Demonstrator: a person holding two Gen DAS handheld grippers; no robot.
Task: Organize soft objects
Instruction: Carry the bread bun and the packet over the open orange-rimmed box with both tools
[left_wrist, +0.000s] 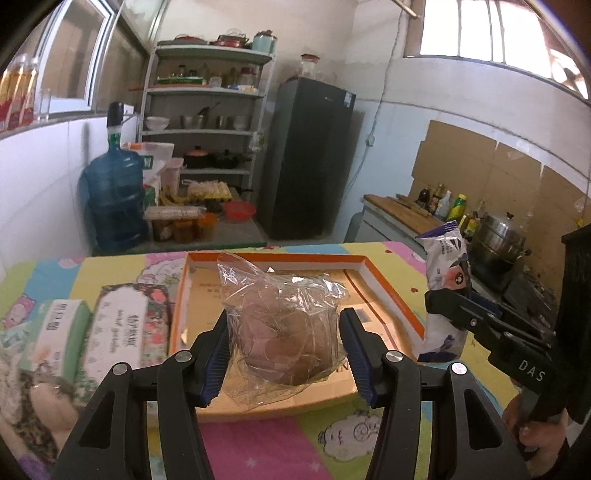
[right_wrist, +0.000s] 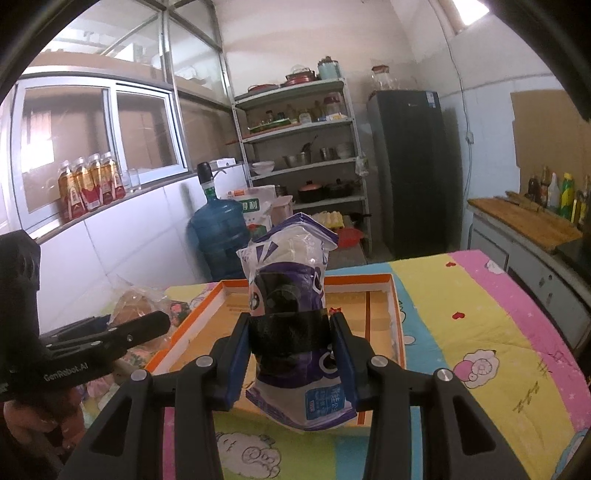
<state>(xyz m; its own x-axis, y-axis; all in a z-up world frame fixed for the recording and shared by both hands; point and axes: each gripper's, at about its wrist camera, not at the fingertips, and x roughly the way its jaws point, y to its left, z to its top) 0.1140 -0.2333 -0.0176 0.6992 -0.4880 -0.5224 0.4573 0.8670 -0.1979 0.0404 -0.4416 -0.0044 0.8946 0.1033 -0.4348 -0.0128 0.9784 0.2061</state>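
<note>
Currently the left gripper (left_wrist: 283, 354) is clamped on a clear plastic bag (left_wrist: 284, 325) holding brownish round items, contents not identifiable through the crinkled film. Both blue pads press against the bag's sides. The bag sits over the near half of the shallow cardboard tray (left_wrist: 391, 280) with the orange rim; can't tell if it rests on the tray floor or hangs just above it.

Right gripper (right_wrist: 289, 354) is clamped on a white-and-purple pouch (right_wrist: 288, 295), held upright, a black band across its middle between the fingers. Its lower end hangs at the tray's (right_wrist: 394, 295) near edge.

Rest of the tray floor is bare cardboard. Two tissue packs (left_wrist: 110, 325) lie side by side just left of the tray, outside it, on the cartoon-print cloth (right_wrist: 461, 314) covering the table.
</note>
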